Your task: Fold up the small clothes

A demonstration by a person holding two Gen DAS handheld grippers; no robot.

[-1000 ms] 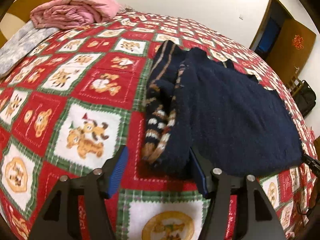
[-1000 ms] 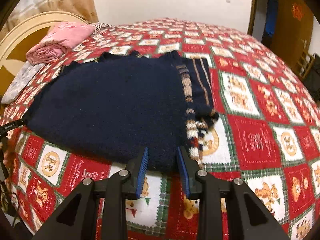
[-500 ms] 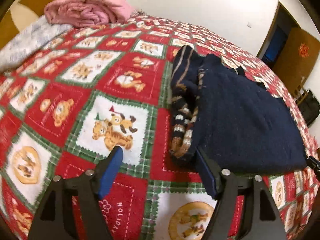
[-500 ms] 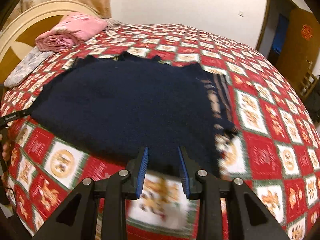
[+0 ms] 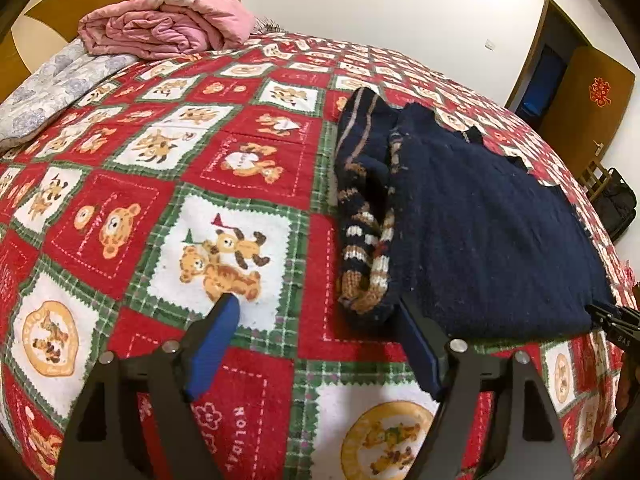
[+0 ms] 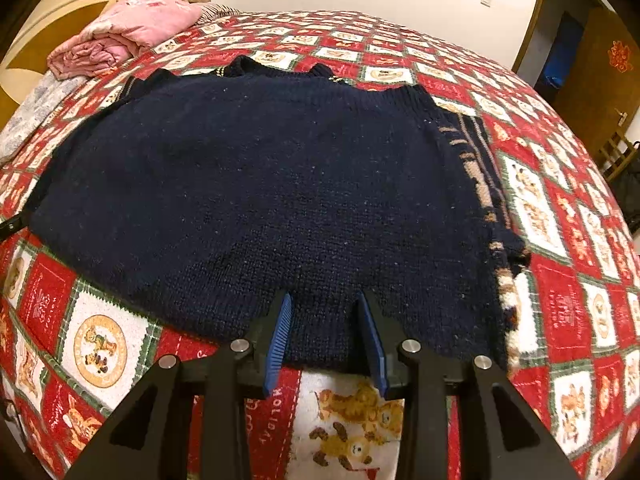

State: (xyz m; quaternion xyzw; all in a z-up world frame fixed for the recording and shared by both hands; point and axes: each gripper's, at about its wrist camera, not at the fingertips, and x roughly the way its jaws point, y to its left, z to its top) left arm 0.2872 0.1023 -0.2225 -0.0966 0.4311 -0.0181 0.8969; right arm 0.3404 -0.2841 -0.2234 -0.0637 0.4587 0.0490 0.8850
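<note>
A dark navy knitted sweater point(image 6: 272, 184) lies flat on the bed, its back up, with a striped brown and white sleeve point(image 6: 486, 196) folded along its right side. In the left wrist view the sweater point(image 5: 488, 224) lies right of centre, the striped sleeve point(image 5: 362, 216) bunched along its left edge. My left gripper point(image 5: 316, 316) is open, just in front of the sleeve cuff and sweater corner. My right gripper point(image 6: 324, 312) is open, its blue pads straddling the sweater's near hem.
The bed has a red, green and white bear-patterned quilt point(image 5: 168, 184). A folded pink blanket point(image 5: 168, 30) and a grey floral cloth point(image 5: 56, 84) lie by the headboard. A brown door point(image 5: 592, 96) and a dark bag point(image 5: 618, 204) are at the right.
My left gripper has drawn back from the sleeve and opened wider. My right gripper has slid left along the hem, from the sleeve corner to the middle of the sweater.
</note>
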